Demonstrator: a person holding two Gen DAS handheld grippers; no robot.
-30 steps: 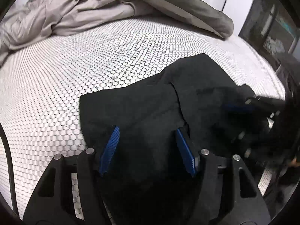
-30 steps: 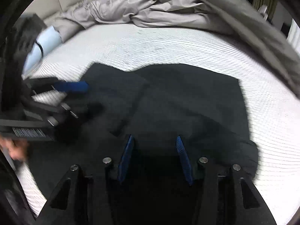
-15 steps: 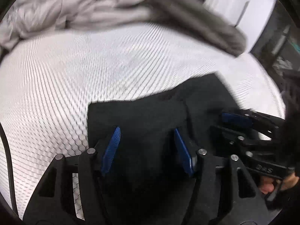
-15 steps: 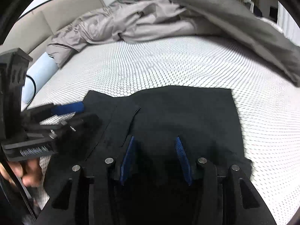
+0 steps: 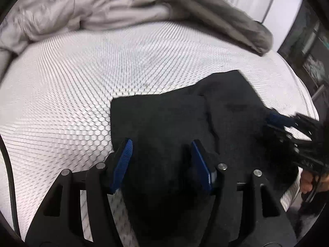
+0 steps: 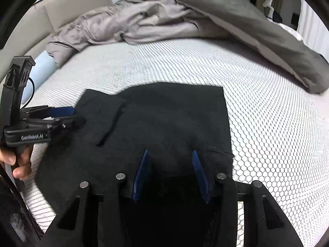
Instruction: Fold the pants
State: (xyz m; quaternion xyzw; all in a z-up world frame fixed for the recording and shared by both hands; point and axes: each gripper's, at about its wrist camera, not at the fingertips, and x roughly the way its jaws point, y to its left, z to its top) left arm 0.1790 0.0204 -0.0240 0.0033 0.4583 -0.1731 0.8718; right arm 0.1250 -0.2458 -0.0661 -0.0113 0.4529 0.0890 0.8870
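At the near edge of the bed (image 6: 277, 123), the folded black pants (image 6: 174, 113) lie flat while both the left tool (image 5: 162, 160) and right tool (image 6: 169, 170), part-open and empty, have lifted off them, suggesting this fold is finished.

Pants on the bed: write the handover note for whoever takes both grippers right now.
Left gripper: jaws apart above the near left part of the pants, gripping nothing.
Right gripper: jaws apart above the near right part, gripping nothing.
Pants: a flat, dark, roughly square bundle on the white honeycomb mattress, layers overlapping; grey duvet heaped behind.
Done: the pants look folded at least once.
Left: probably one more fold, or smoothing the edges; hard to judge on the dark cloth.
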